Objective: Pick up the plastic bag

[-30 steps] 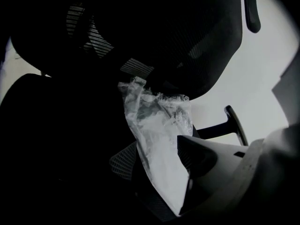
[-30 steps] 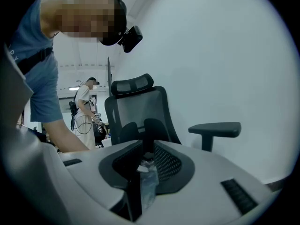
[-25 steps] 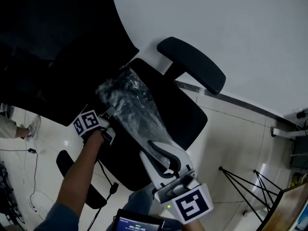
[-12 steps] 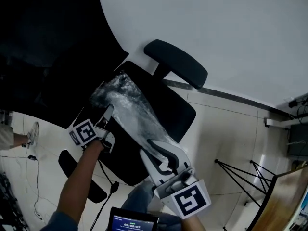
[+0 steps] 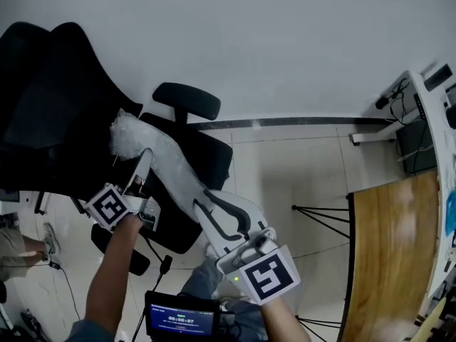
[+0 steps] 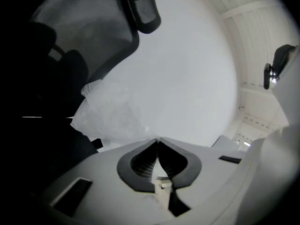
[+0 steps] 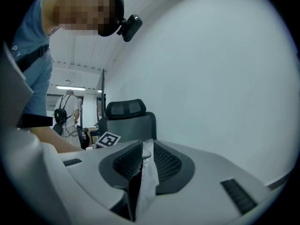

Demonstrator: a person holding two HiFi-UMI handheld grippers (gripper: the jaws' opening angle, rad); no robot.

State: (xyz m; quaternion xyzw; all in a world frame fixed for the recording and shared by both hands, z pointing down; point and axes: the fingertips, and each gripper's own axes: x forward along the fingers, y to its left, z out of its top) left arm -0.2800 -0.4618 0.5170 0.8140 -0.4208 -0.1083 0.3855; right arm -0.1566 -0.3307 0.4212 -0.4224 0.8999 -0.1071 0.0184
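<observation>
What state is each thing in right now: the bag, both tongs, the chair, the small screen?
Bag: crumpled, pinched in two places, stretched between the tongs above the chair.
Left tongs: shut on the bag's edge.
Right tongs: shut on a fold of the bag.
Chair: upright, nobody seated.
Screen: lit.
</observation>
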